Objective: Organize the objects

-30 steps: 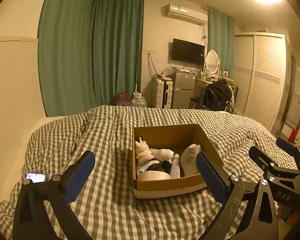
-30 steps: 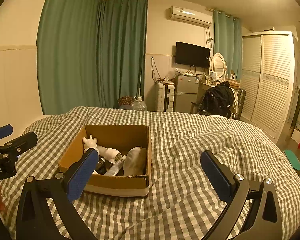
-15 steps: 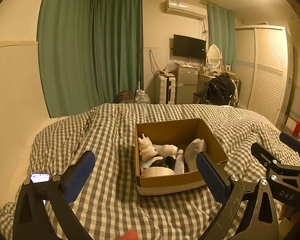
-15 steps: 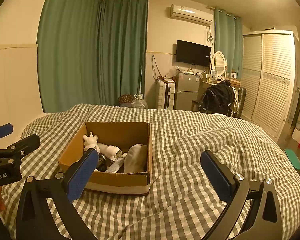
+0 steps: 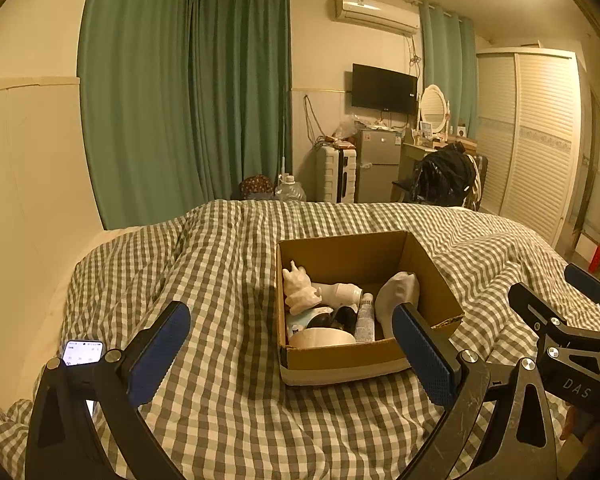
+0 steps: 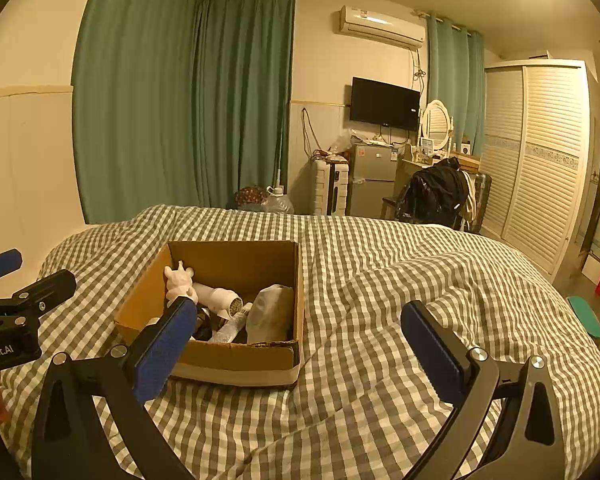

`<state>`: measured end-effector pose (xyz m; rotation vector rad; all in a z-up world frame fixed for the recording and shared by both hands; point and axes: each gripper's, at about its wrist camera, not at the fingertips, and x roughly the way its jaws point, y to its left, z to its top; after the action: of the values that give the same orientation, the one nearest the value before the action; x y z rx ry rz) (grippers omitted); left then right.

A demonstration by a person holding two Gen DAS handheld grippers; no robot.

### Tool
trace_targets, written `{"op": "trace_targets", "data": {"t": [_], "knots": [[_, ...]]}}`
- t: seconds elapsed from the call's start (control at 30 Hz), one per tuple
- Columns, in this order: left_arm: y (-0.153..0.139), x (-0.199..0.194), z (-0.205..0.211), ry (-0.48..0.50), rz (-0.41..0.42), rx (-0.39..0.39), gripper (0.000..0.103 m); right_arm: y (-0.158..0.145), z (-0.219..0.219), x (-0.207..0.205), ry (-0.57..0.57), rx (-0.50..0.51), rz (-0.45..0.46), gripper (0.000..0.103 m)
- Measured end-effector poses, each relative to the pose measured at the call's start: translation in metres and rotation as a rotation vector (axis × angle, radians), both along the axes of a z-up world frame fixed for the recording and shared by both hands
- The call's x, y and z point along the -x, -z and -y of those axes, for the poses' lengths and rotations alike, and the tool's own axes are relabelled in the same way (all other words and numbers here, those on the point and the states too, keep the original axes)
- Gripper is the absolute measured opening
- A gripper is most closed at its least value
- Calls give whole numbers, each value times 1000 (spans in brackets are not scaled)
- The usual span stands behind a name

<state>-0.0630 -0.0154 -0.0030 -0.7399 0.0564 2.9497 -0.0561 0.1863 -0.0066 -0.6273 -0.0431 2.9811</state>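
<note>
A checked quilt (image 6: 380, 280) is being spread over the bed. Green curtains (image 6: 180, 100) are hanging behind it, beside a wall television (image 6: 384, 103), an air conditioner (image 6: 382, 26) and a louvred wardrobe (image 6: 540, 152). A lit phone (image 5: 83, 352) is lying on the quilt.

I count one open brown cardboard box (image 5: 342, 356), one white plush toy (image 5: 299, 289), one lit smartphone (image 5: 83, 352).

Both wrist views toward shared box (image 5: 364, 356)
</note>
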Motion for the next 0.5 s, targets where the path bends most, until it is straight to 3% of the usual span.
{"op": "trace_targets", "data": {"t": [0.5], "knots": [[-1,1,0,0,0,5,103,2,2,2,3,3,9,102]]}}
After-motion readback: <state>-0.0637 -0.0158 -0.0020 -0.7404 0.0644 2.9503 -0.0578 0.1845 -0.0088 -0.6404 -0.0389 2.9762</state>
